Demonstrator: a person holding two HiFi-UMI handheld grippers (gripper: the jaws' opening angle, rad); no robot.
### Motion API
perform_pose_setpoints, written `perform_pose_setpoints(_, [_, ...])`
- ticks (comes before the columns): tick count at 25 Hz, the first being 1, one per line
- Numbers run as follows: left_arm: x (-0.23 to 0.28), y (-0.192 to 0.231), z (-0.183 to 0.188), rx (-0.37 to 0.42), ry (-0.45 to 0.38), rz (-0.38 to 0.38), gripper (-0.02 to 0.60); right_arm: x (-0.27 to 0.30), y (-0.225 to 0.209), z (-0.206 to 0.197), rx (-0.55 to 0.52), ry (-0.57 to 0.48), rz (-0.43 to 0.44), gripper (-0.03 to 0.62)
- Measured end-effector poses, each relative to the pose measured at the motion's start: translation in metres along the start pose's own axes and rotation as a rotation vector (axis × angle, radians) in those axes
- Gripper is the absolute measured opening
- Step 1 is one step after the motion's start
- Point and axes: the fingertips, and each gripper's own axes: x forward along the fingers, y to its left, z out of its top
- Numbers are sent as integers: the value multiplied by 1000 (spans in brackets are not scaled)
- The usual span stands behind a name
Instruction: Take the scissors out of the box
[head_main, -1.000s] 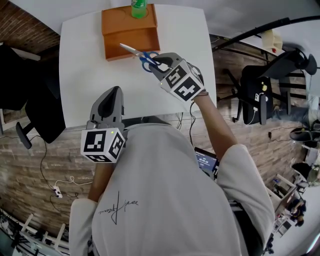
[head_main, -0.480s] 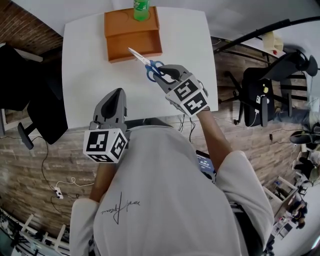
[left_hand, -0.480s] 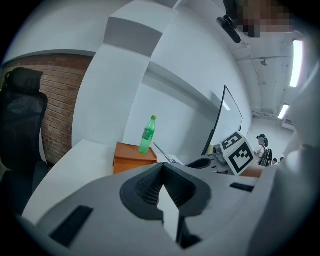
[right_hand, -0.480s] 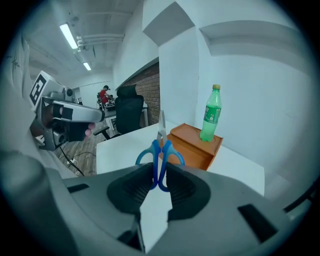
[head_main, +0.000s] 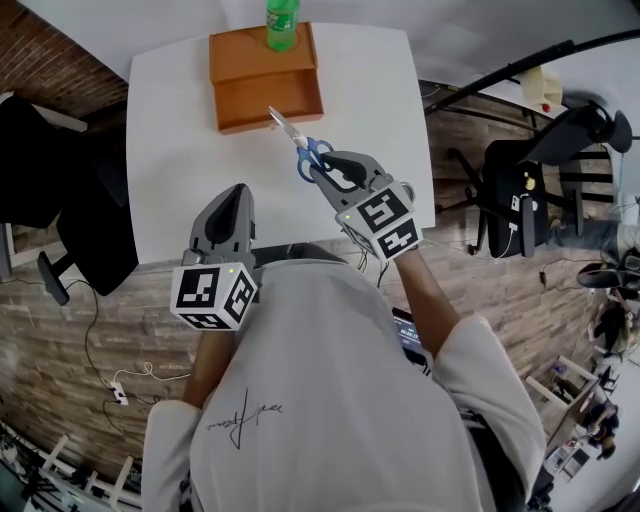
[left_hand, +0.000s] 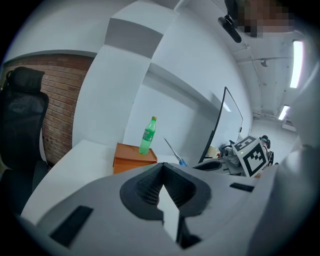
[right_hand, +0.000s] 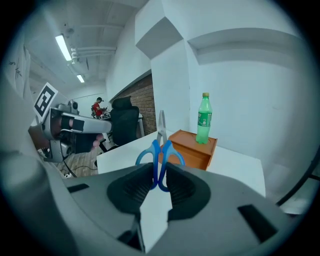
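Has scissors (head_main: 300, 145) out of box (head_main: 265, 80), up in the air over table (head_main: 170, 150), just in front of the box's near side and apart from it. Pinches them by the blue handle loops in right gripper (head_main: 327, 168), jaws narrowed onto the loops, closed blades sticking up and away toward the box. Reads as the carry-off step, with removal done and set-down not yet.

To do it well:
- Hold the squeeze steady, to stop the blades pivoting about the thin loops.
- Avoid quick rolls of the wrist.
- Bring the blades toward level before lowering.
- Lay them flat on bare table, well apart from the box and from bottle (head_main: 281, 22) standing on its top at the far side.
- Lower right down to full contact along handles and blades, and only then ease the jaws apart.
- Watch the tip: steer it away from the box edge and from left gripper (head_main: 230, 195), held over the table's near edge with jaws together on nothing.
- Leave that one out of it.
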Motion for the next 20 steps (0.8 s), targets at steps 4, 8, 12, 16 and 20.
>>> perform_pose_setpoints(4, [2, 1, 4, 2, -8, 3, 8, -9, 0, 8, 18, -41, -12, 91])
perform_pose_setpoints(8, [3, 0, 7, -1, -16, 6, 8, -20, -1, 17, 28, -89, -34, 91])
perform_pose_setpoints(12, [7, -3, 12, 1, -20, 6, 8, -30, -6, 27, 25, -144, -58, 91])
perform_pose_setpoints(16, [7, -1, 16, 8, -25, 4, 8, -40, -8, 33, 44, -187, -72, 91])
perform_pose_setpoints(20, [5, 1, 18, 10, -27, 7, 8, -48, -10, 37, 63, -222, -90, 91])
